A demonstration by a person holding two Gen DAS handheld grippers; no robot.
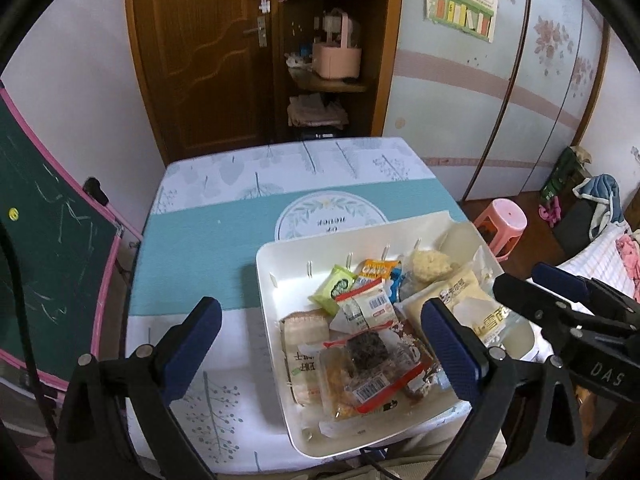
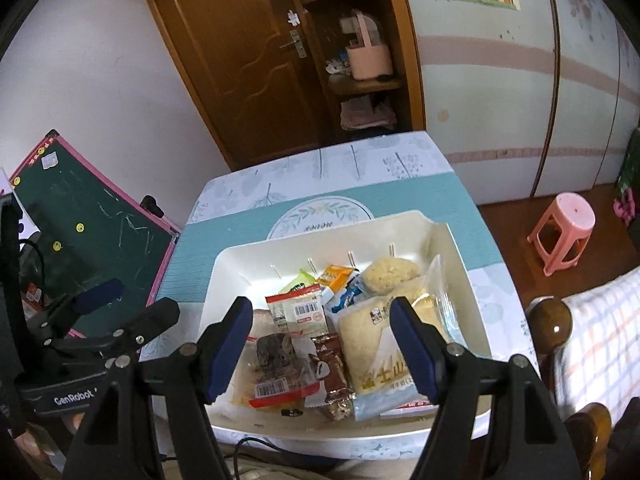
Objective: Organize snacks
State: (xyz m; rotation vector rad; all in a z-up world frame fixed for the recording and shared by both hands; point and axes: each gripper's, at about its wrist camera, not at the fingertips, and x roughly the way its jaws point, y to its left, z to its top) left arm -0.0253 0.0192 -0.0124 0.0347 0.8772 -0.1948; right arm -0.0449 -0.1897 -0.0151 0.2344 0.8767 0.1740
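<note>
My right gripper [image 2: 320,344] hung with jaws apart and empty over the white bin [image 2: 224,264] on the table, the snacks lying straight ahead and below it; my left gripper [image 1: 324,344], spread wide, sat farther left.

Green chalkboard [image 1: 48,264] leaning left, brown door [image 1: 200,52], pink stool [image 2: 562,228] on floor, wall poster [image 1: 460,0]
</note>
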